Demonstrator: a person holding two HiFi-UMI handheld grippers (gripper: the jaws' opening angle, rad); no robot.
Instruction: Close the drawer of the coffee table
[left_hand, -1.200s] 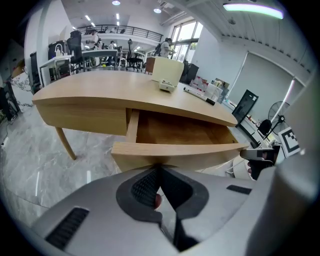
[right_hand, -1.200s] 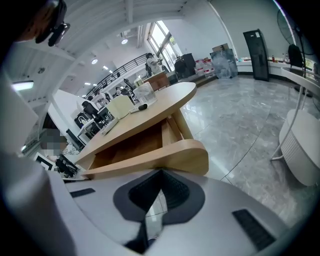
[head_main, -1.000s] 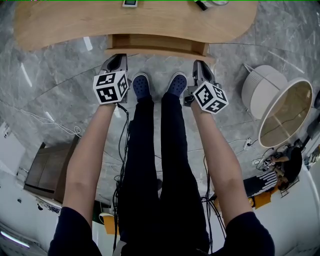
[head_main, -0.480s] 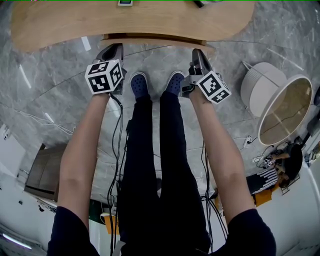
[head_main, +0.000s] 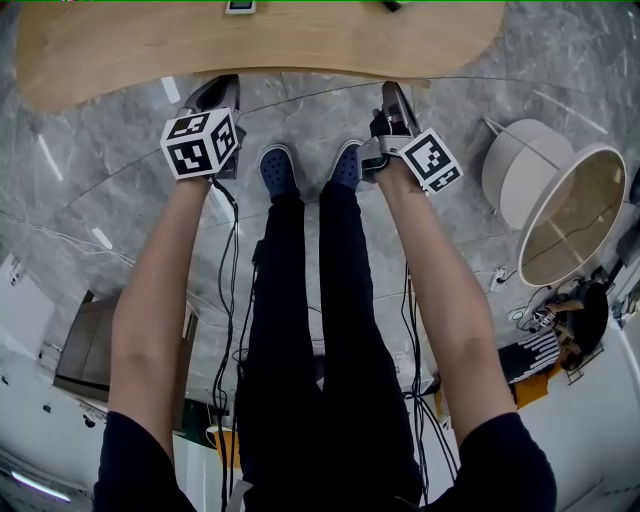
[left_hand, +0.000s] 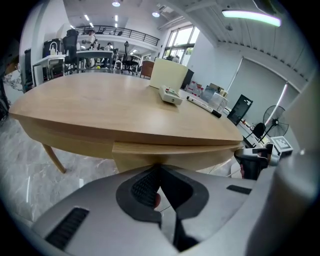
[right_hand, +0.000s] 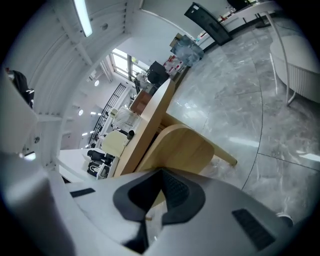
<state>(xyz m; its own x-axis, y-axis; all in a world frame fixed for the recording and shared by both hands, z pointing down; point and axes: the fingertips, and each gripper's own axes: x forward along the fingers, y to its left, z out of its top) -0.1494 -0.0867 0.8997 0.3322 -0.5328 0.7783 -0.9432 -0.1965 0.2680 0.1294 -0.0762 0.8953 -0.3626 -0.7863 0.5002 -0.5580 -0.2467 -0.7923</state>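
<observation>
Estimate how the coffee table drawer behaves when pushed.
The drawer front looks like rigid wood, so probably no flex. The left tool and right tool sit near its two ends, so it likely slides evenly, not skewed. The polished floor might let the table creep.

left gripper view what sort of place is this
Probably a large open office or lab: desks and chairs at the back, a railed upper gallery, tall windows behind the coffee table.

Both arms (head_main: 160, 290) stretched straight out, left gripper (head_main: 221, 90) and right gripper (head_main: 393, 98) side by side, fingers (left_hand: 145, 187) on each pressed together, nothing between.
</observation>
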